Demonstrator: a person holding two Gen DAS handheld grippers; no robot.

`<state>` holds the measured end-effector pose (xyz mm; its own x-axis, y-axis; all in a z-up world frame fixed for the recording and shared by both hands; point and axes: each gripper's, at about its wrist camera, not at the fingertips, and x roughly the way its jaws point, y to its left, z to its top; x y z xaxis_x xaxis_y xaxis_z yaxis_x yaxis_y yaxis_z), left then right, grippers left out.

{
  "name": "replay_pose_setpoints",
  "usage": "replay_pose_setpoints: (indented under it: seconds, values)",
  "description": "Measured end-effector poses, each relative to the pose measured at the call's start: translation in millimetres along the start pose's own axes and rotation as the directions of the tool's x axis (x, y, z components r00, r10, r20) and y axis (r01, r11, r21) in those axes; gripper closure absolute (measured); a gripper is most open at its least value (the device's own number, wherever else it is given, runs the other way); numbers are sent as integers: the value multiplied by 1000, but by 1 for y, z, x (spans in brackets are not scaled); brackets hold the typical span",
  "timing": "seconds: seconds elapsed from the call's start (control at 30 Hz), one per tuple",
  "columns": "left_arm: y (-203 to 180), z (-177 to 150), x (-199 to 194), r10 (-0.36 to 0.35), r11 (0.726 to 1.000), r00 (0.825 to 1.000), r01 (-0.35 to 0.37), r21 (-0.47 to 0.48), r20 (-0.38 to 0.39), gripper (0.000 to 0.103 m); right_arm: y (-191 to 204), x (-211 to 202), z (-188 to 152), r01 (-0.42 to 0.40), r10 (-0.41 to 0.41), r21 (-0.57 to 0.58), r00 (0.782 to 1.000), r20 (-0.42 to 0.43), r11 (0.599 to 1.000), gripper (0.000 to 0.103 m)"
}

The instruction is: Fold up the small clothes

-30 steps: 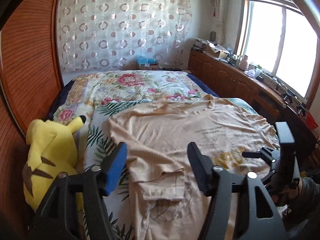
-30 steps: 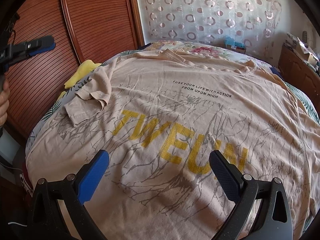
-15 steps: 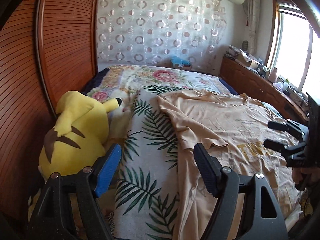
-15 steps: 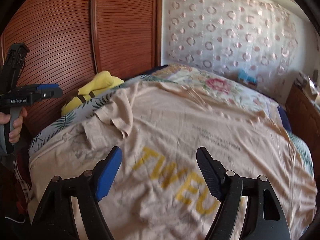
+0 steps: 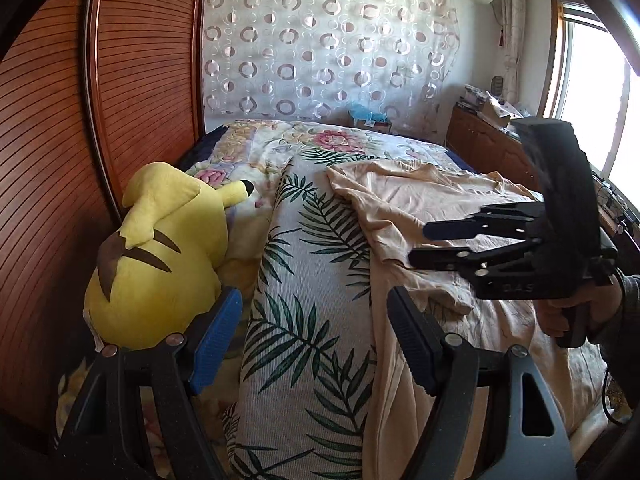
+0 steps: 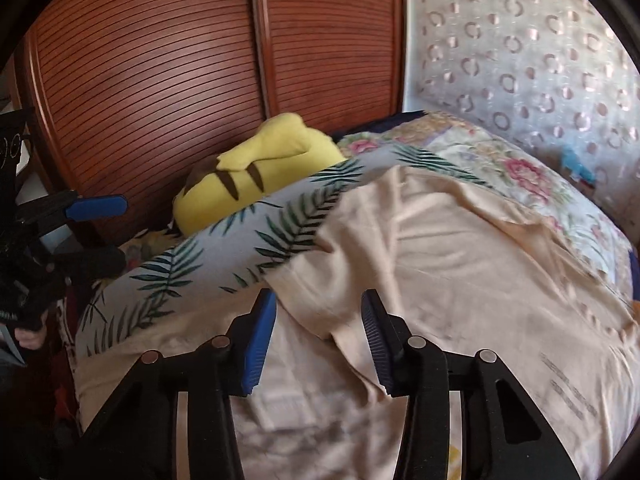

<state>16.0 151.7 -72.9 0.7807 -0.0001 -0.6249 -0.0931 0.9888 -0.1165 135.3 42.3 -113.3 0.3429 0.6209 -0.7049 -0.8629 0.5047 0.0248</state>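
Note:
A beige T-shirt (image 5: 424, 200) with printed lettering lies spread on the bed; it also shows in the right wrist view (image 6: 460, 264). Its left sleeve (image 6: 320, 292) is folded in over the body. My left gripper (image 5: 314, 344) is open and empty, above the leaf-print cover at the bed's left side. My right gripper (image 6: 318, 328) is open with its fingers either side of the folded sleeve, just above the cloth. The right gripper also shows side-on in the left wrist view (image 5: 420, 244). The left gripper also shows at the left edge of the right wrist view (image 6: 108, 232).
A yellow plush toy (image 5: 160, 256) lies between the bed and the brown slatted wardrobe doors (image 5: 80, 128). The bed cover (image 5: 312, 312) has leaf and flower prints. A wooden cabinet (image 5: 488, 152) with clutter runs under the window on the right.
Both grippers have swung left toward the shirt's left sleeve. The right gripper has dropped low over the folded sleeve and its jaws have narrowed. The left gripper now faces the plush toy side.

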Motion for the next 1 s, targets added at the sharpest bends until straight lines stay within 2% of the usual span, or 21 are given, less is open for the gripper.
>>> replay_pose_setpoints:
  seconds: [0.13, 0.17, 0.23, 0.27, 0.3, 0.33, 0.47, 0.73, 0.87, 1.0]
  values:
    - [0, -4, -1, -11, 1000, 1000, 11, -8, -3, 27, -3, 29, 14, 10, -11, -21, 998, -60, 1000, 59]
    - [-1, -4, -1, -12, 1000, 1000, 12, -8, -5, 27, -3, 34, 15, 19, -21, -25, 997, -71, 999, 64]
    - [-2, -5, -1, -18, 1000, 1000, 18, -8, -8, 27, -4, 39, 17, 29, -31, -34, 996, -80, 999, 82]
    - [-1, -6, -2, -20, 1000, 1000, 20, -7, -8, 27, -6, 38, 18, 20, -23, -31, 997, -78, 999, 85]
    - [-2, -6, -3, -24, 1000, 1000, 24, -6, -6, 27, -8, 38, 20, 15, -16, -24, 997, -74, 1000, 94]
    - [-2, -7, -3, -26, 1000, 1000, 26, -6, -6, 27, -13, 35, 21, 12, -12, -6, 998, -61, 1000, 96]
    - [-3, -9, -3, -33, 999, 999, 33, -11, -8, 27, -33, 16, 24, -28, 29, 75, 1000, -5, 997, 97]
    - [-14, -6, -2, -51, 999, 999, 51, 3, -8, 27, -85, -16, 29, 98, -106, 156, 993, 42, 983, 98]
    - [-20, -4, -1, -60, 998, 998, 61, 12, -12, 27, -111, -22, 28, 184, -194, 237, 981, 18, 954, 98]
    - [-27, -4, 3, -62, 998, 998, 63, 25, -24, 27, -118, -25, 17, 246, -251, 261, 968, -15, 933, 98]
